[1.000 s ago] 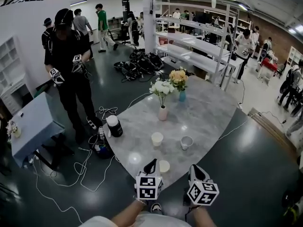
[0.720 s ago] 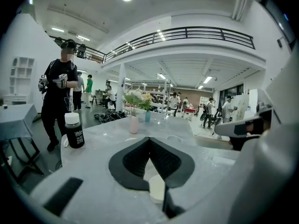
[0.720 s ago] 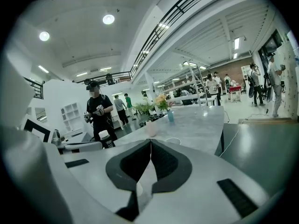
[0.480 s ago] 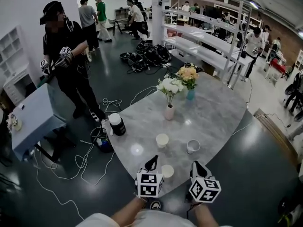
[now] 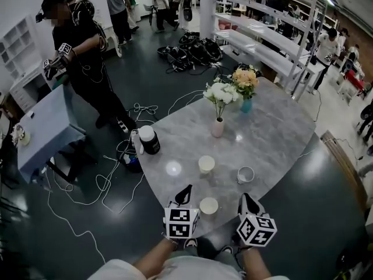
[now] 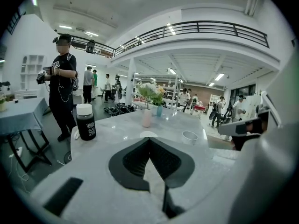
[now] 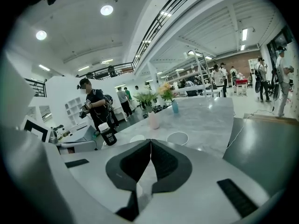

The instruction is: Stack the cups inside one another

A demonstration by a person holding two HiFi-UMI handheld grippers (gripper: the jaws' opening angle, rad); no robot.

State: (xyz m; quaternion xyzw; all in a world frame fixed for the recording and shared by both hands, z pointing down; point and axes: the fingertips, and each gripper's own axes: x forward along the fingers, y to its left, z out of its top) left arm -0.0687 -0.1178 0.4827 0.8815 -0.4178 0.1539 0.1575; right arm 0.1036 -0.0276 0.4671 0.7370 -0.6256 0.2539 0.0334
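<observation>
Stacking not begun: near cup [image 5: 208, 206], middle cup [image 5: 206, 164], right cup [image 5: 245, 174] apart on bench [image 5: 274, 139], lower centre. Left tongs [image 5: 185, 192], right tongs [image 5: 244, 199] clenched, empty. Step: approach. Next: unclench, grasp near cup, probably.

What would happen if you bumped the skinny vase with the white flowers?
The vase is narrow under a wide bunch of white flowers, so it would probably tip easily. It looks smooth and hard, so likely slippery and breakable.
</observation>
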